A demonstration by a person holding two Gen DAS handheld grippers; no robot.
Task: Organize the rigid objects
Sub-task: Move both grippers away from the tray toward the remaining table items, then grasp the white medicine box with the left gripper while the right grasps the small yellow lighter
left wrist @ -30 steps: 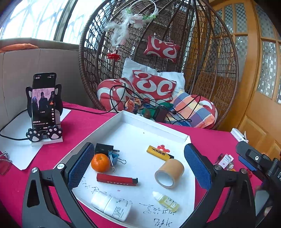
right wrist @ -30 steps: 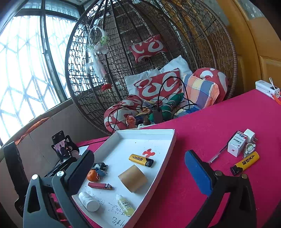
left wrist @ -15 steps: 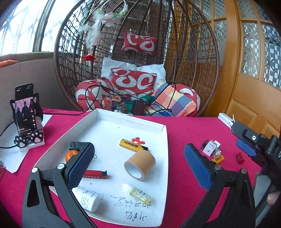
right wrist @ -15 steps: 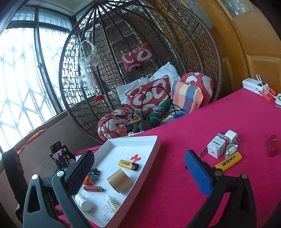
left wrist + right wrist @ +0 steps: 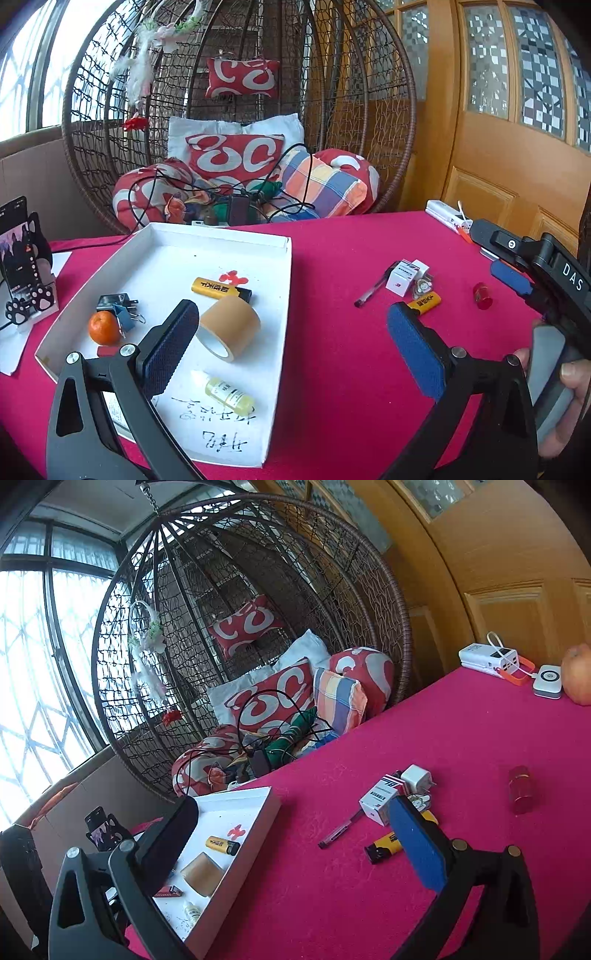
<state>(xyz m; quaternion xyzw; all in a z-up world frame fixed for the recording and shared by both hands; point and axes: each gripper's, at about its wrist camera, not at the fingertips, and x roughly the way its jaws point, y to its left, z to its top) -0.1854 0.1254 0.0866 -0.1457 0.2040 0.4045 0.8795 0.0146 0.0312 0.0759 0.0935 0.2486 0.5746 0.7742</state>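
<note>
My two grippers (image 5: 291, 345) (image 5: 295, 840) gape empty; a pen (image 5: 373, 290) lies at two o'clock; the white tray (image 5: 280, 295) holds tape (image 5: 229, 326).

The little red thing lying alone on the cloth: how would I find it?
Start at the white tray on the pink tablecloth. Go right past the pen and the white box. The red cylinder lies apart, glossy and translucent.

The left gripper (image 5: 291, 350) hangs with its jaws wide apart over the right edge of the white tray (image 5: 284, 295). In the tray lie a roll of brown tape (image 5: 229, 326), a yellow lighter (image 5: 219, 288), a mandarin (image 5: 104, 328) and a small dropper bottle (image 5: 227, 393). On the red tablecloth (image 5: 340, 295) toward the right edge lie a pen (image 5: 373, 291), a small white box (image 5: 404, 277) and a second yellow lighter (image 5: 424, 302).
</note>
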